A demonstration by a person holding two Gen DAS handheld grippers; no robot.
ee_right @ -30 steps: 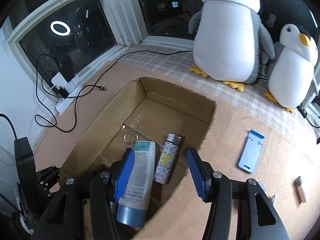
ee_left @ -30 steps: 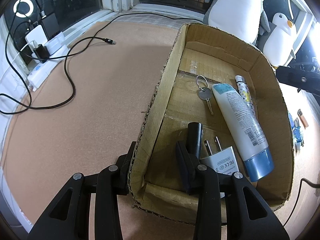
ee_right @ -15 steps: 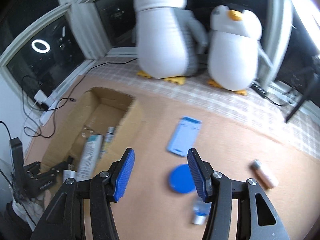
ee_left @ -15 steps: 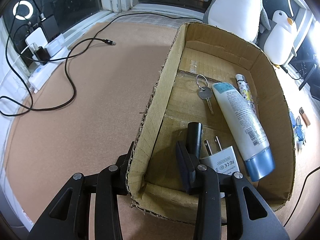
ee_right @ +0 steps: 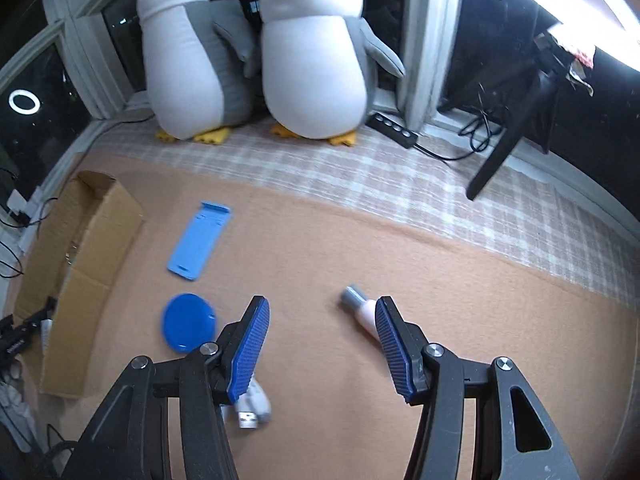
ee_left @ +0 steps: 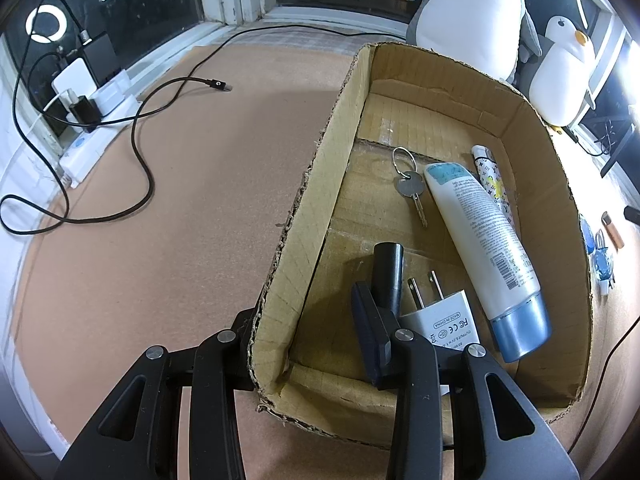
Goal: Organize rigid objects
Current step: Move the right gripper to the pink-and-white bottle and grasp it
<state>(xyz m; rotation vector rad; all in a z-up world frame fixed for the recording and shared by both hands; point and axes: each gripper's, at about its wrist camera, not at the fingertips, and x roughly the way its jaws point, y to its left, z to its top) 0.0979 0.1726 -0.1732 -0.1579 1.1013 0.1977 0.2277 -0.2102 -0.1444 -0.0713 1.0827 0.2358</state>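
With key (ee_left: pixel 409 187), tube (ee_left: pixel 482 240), charger (ee_left: pixel 444 318) boxed, the left claw (ee_left: pixel 308 320) clamps the cardboard box (ee_left: pixel 304 216) wall while the right claw (ee_right: pixel 320 340) hangs wide, empty, over the small bottle (ee_right: pixel 360 308), blue disc (ee_right: pixel 187 322) and stand (ee_right: pixel 199 240).

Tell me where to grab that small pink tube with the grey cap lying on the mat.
Grip the small pink tube across its pink body, from above. It lies flat on the mat, so only its sides are free; the open right gripper needs a slight shift right.

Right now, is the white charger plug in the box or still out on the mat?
In. The charger plug lies flat on the cardboard box floor, prongs up-frame, beside the tube.
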